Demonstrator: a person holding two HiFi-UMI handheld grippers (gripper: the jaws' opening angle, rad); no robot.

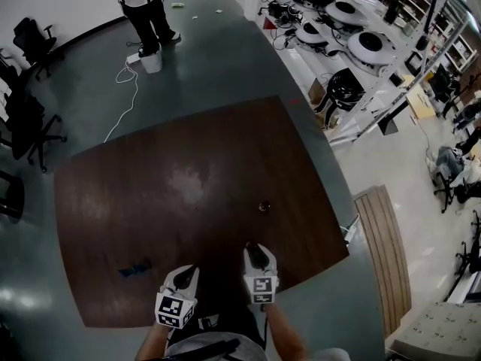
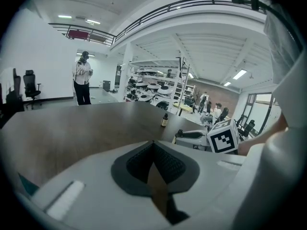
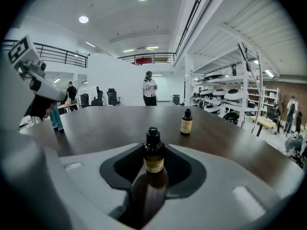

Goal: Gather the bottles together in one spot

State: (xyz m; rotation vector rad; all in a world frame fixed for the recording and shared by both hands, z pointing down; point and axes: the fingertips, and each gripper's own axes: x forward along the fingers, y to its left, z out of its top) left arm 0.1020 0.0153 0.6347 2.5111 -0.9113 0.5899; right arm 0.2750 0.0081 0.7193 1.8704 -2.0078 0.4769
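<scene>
Near the front edge of the tabletop [image 3: 110, 123], the right tongs [image 1: 256, 254] are clamped on a small amber bottle [image 3: 153, 153] with a black cap. Their pads sit low on its body, and it stands upright, apparently with its base on the wood. A second amber bottle [image 3: 186, 122] stands farther out and slightly to the right, well apart. The left tongs [image 2: 154, 146] are closed together with nothing between them. A blue item [image 3: 56, 119], possibly another bottle, sits off to the left. Since the grip looks low, the held bottle should be raised gently and kept vertical. It should then be set just beside the second one without nudging it, and released only once it stands firm.
</scene>
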